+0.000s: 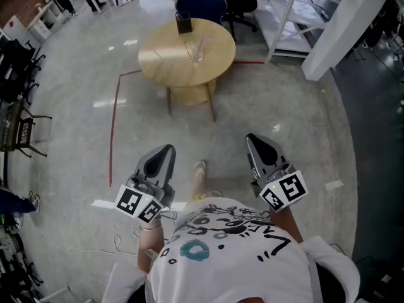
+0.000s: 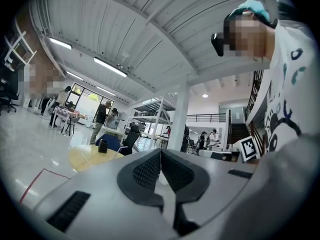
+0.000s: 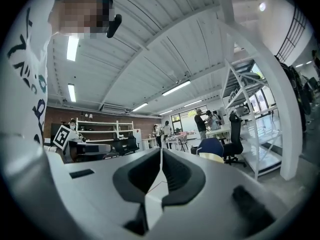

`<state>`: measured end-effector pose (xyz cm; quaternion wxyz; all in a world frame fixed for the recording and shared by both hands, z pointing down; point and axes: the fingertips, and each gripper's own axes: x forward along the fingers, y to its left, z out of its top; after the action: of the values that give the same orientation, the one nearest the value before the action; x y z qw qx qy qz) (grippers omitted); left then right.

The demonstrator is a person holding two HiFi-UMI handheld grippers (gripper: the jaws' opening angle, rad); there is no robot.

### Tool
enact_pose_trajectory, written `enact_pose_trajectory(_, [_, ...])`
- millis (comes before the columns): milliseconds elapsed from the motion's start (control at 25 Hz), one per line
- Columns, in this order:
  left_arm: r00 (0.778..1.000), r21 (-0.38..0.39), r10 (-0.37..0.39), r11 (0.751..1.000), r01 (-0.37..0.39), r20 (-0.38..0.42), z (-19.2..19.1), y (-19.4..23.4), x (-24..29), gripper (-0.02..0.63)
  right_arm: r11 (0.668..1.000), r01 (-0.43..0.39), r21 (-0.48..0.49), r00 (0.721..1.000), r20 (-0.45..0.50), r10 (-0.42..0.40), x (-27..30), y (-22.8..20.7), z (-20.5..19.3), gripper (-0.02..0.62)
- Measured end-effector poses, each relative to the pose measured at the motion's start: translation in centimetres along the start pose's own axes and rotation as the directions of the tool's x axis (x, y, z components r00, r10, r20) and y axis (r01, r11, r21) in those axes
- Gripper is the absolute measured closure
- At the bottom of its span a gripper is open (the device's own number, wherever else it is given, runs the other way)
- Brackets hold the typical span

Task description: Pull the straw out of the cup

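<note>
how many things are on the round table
2: a dark container at the far edge, a clear cup right of centre. Smaller items may go unseen.

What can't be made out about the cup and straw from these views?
- Head view: the clear cup on the far table is too small; its straw cannot be confirmed.
- Left gripper view: the shut left tool covers much of the table; the cup is unclear.
- Right gripper view: the shut right tool hides nearly all of it.
</note>
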<state>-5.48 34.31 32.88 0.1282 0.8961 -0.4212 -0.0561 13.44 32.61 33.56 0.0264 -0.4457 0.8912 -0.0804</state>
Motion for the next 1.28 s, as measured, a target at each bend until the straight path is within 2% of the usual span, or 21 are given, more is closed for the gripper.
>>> enact_pose_trajectory(520, [0.999, -0.032, -0.017, 0.999, 0.016, -0.039, -0.2, 6.7, 5.8, 0.589, 1.000, -0.013, -0.002, 0.999, -0.032, 0.013, 8.2, -3.3, -0.4, 0.566])
enact_pose_trajectory(880, [0.996, -0.027, -0.071, 0.997, 0.070, -0.052, 1.6, 11.4, 11.4, 0.589, 1.000, 0.020, -0.016, 1.000, -0.025, -0.020, 14.3, -6.3, 1.2, 0.566])
enact_pose_trajectory(1280, [0.991, -0.005, -0.111, 0.994, 0.111, -0.069, 3.3, 17.3, 15.3, 0.589, 0.998, 0.060, -0.010, 0.998, -0.011, -0.060, 20.5, -8.1, 1.4, 0.566])
